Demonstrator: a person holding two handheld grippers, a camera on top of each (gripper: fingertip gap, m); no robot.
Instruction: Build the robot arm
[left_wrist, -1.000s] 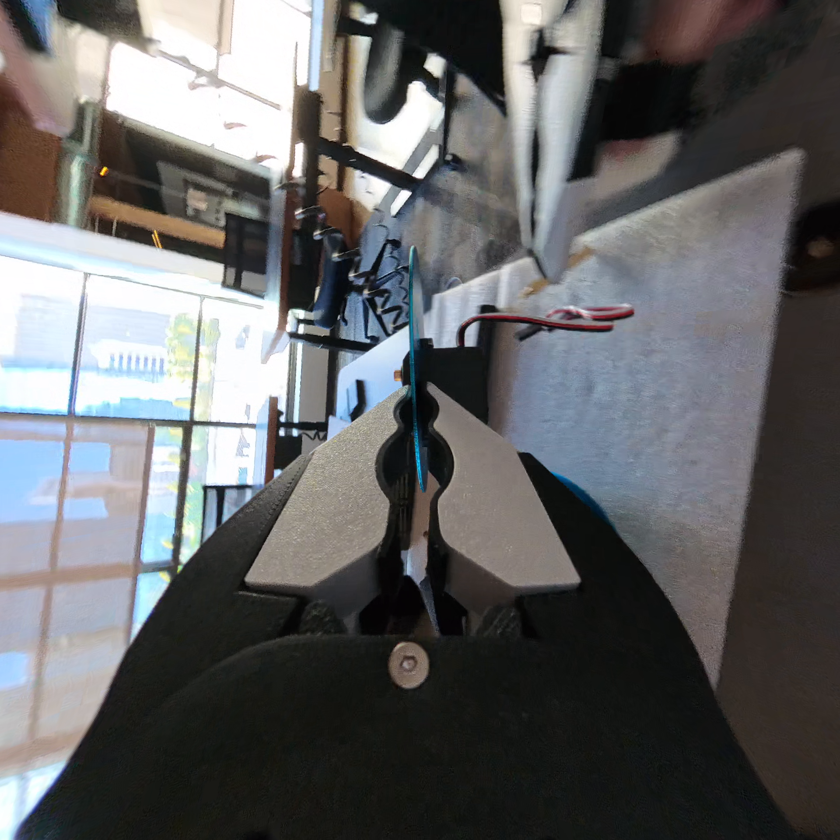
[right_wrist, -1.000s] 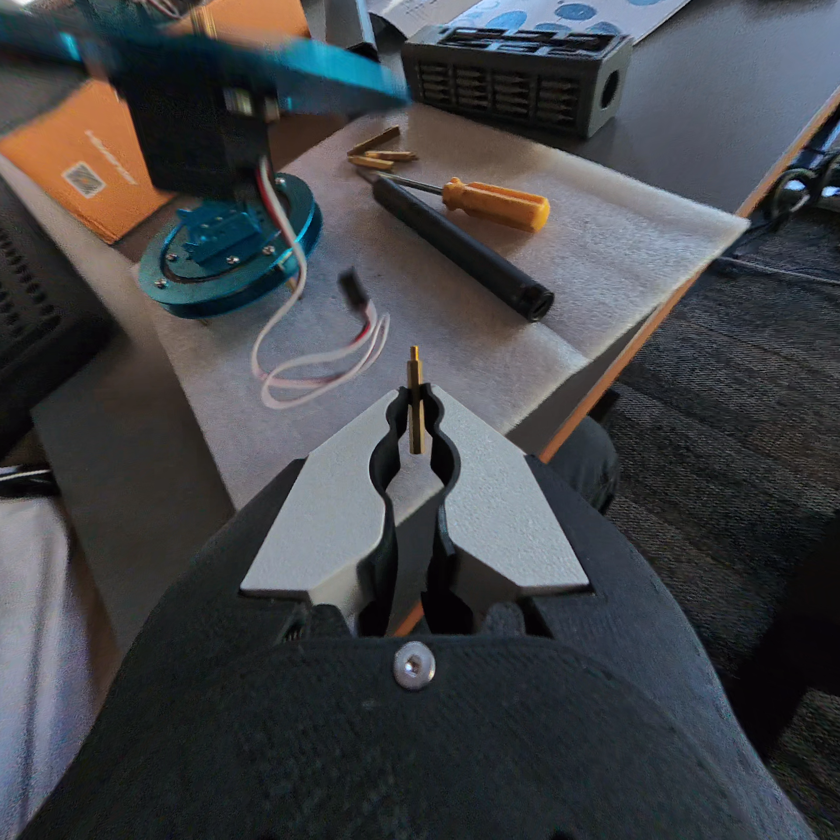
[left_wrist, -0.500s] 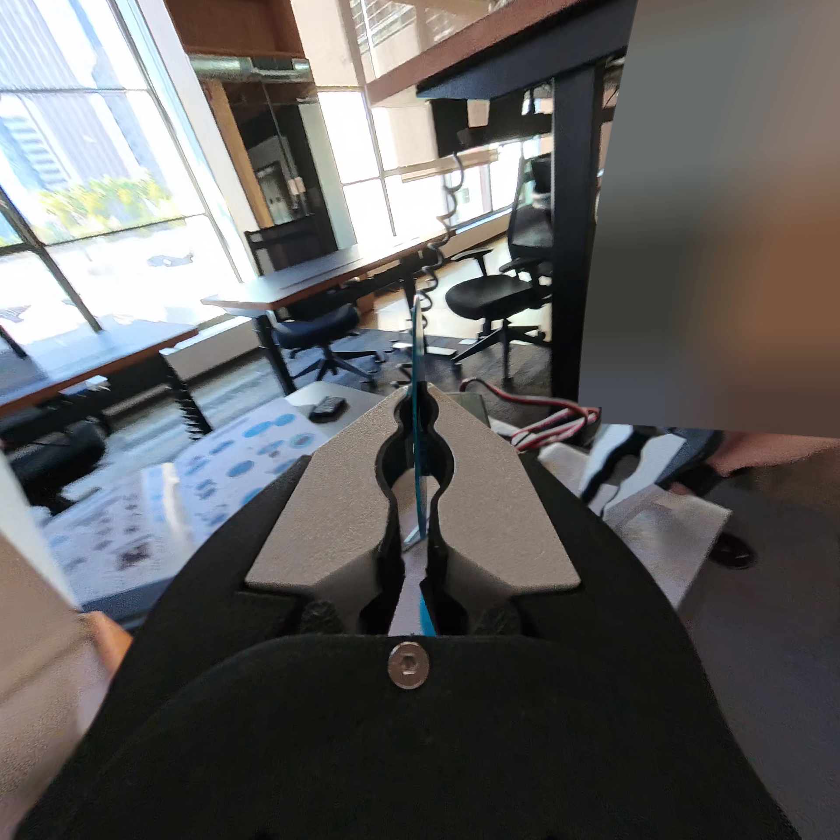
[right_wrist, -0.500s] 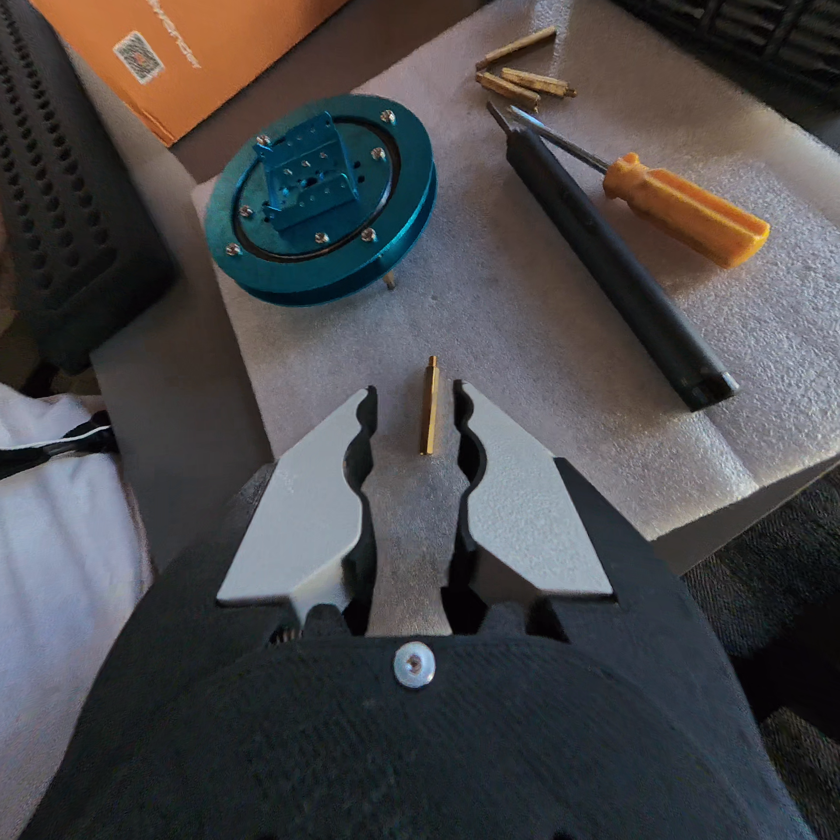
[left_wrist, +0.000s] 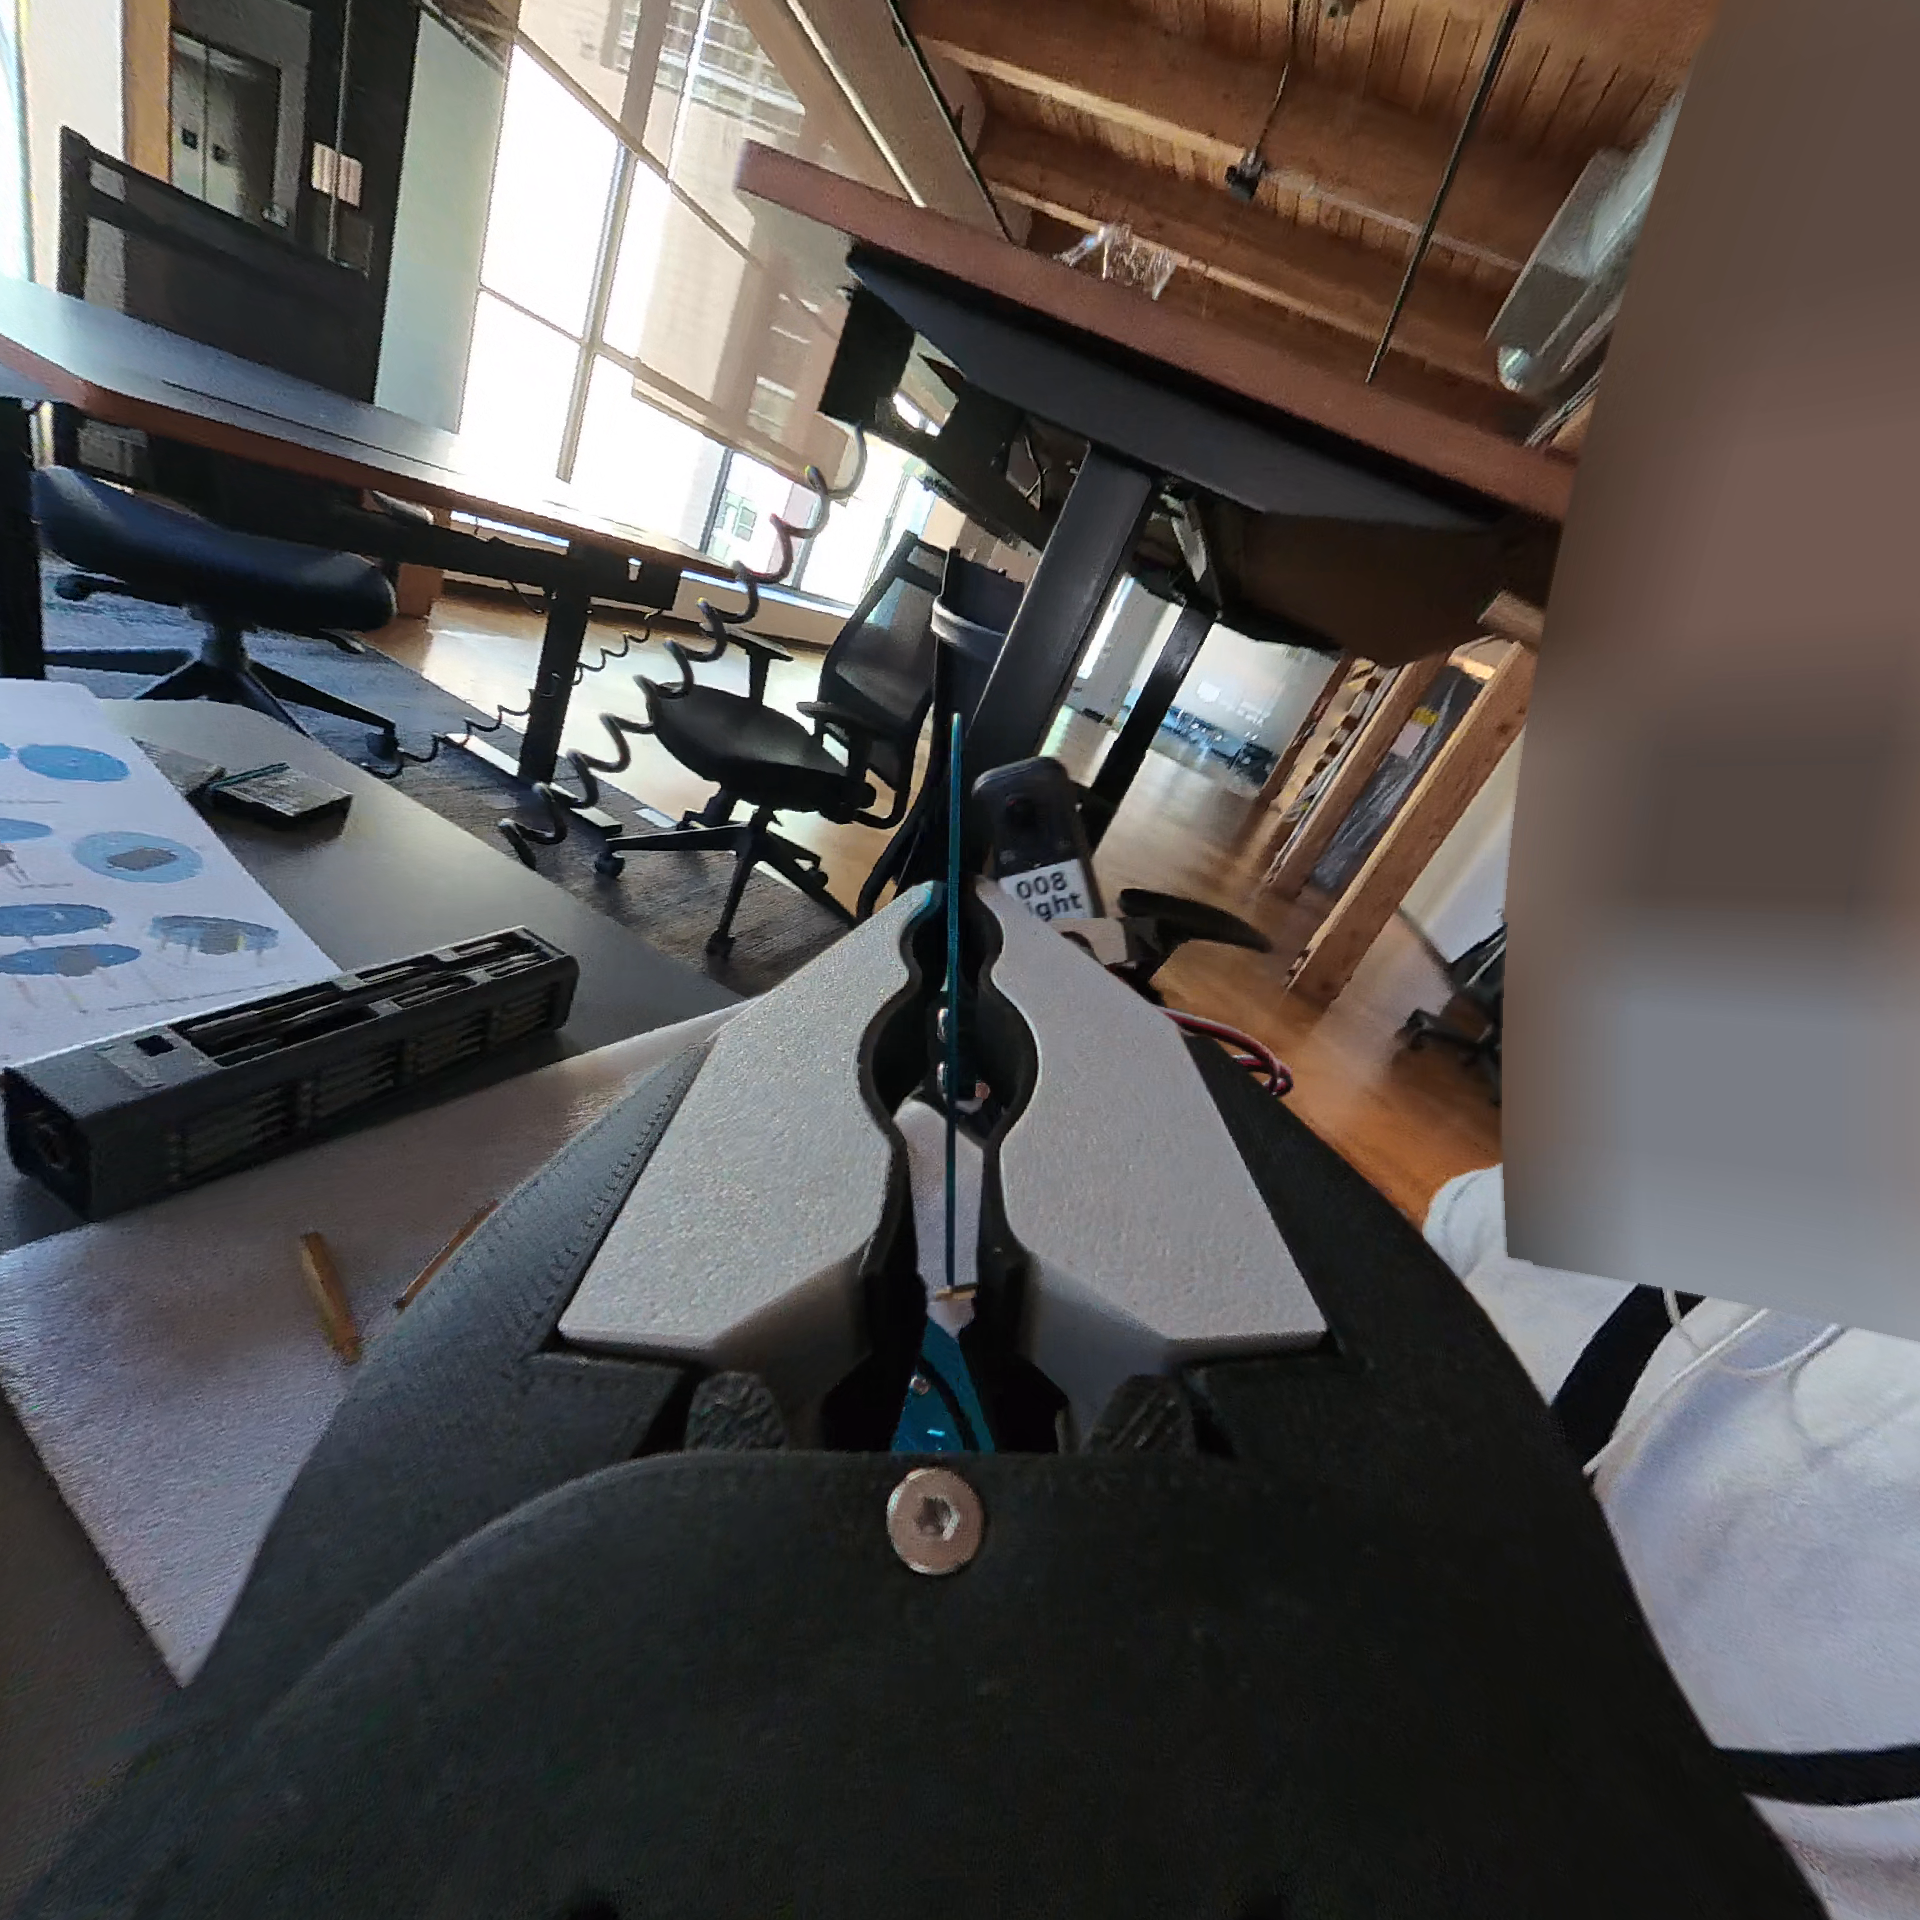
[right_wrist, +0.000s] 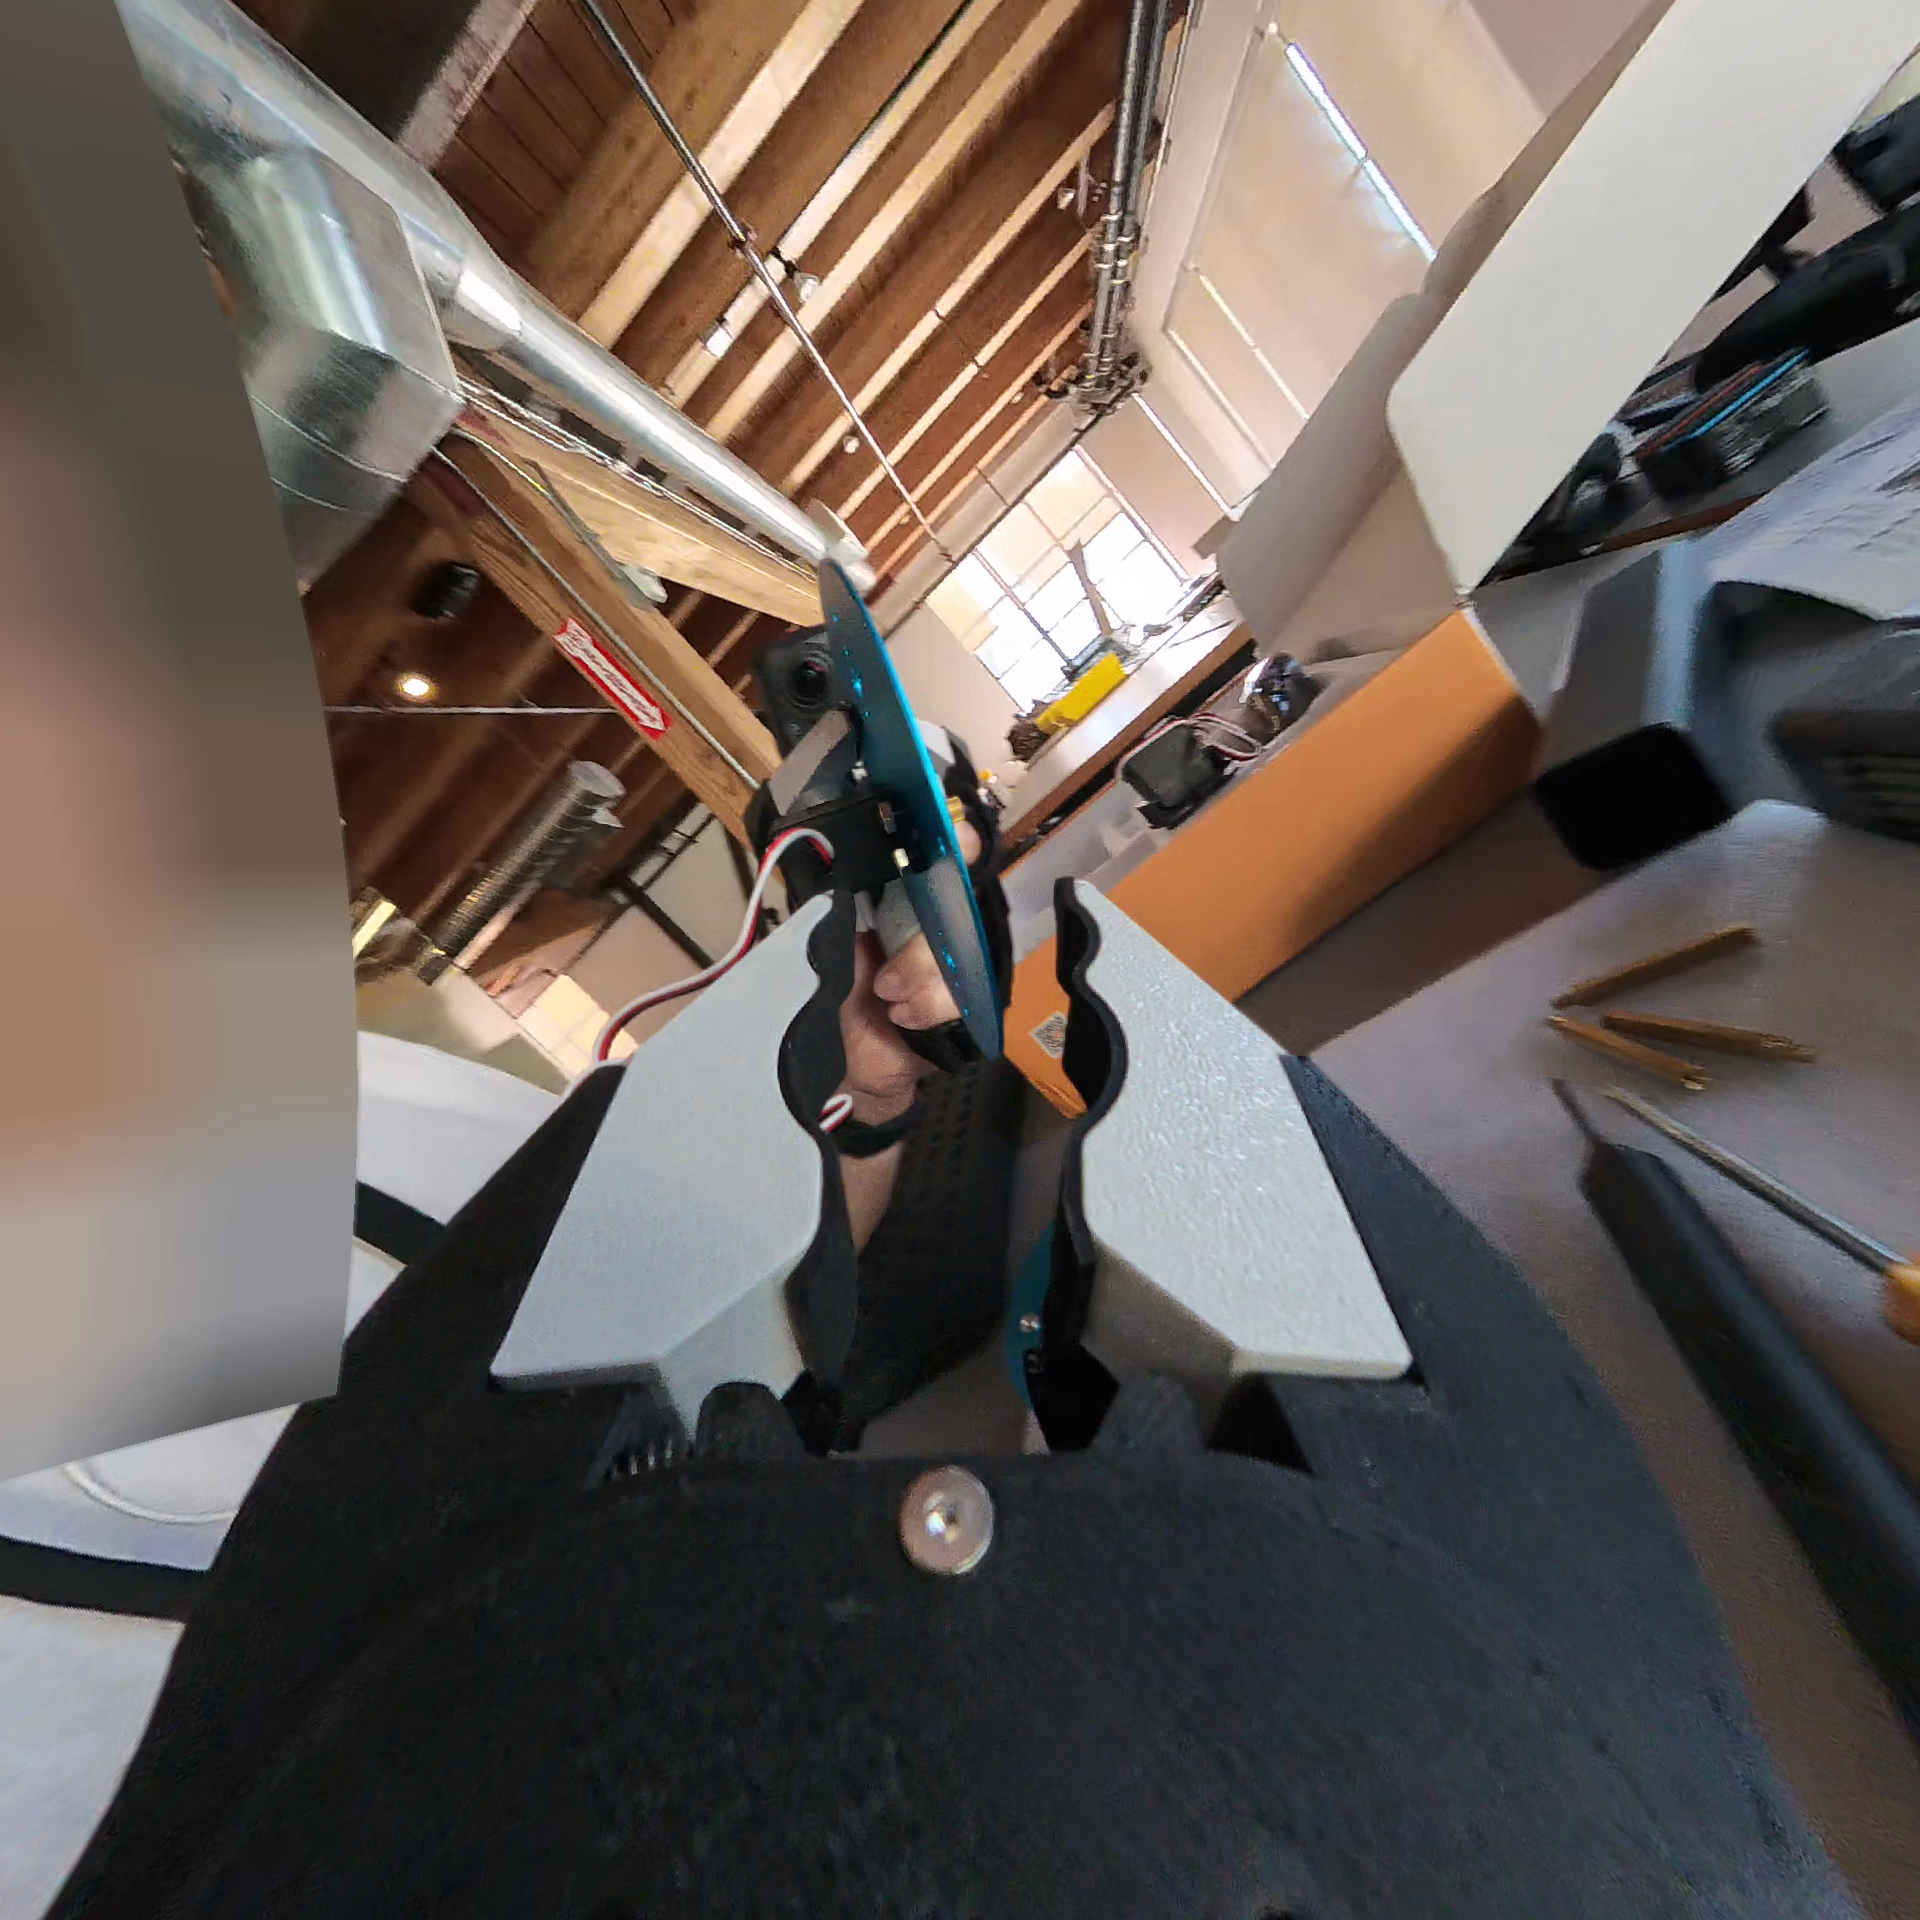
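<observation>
My left gripper (left_wrist: 952, 906) is shut on a thin blue round plate (left_wrist: 955, 831), which I see edge-on and upright between the pads. In the right wrist view the same plate (right_wrist: 914, 831) is held in the air with a black servo (right_wrist: 831, 831) and its red, white and black wires (right_wrist: 717, 966) fixed to it. One left finger (right_wrist: 816, 753) presses on the plate. My right gripper (right_wrist: 945, 902) is open and empty, pointing up at the plate from just below it. A hand (right_wrist: 894, 997) holds the left gripper's handle.
Brass standoffs (right_wrist: 1662, 977) lie on the white foam mat (left_wrist: 156, 1382), with two more near its edge (left_wrist: 330, 1299). A black tool (right_wrist: 1745, 1299) and a screwdriver shaft (right_wrist: 1745, 1174) lie at right. A black bit case (left_wrist: 281, 1060), an orange box (right_wrist: 1299, 831) and a blue ring (right_wrist: 1034, 1309) are nearby. Some 7 cm of space lies between my two pairs of fingers.
My right gripper opened and left a brass standoff on the foam mat, then tilted up towards the plate. My left gripper turned upright, still shut on the blue plate.
</observation>
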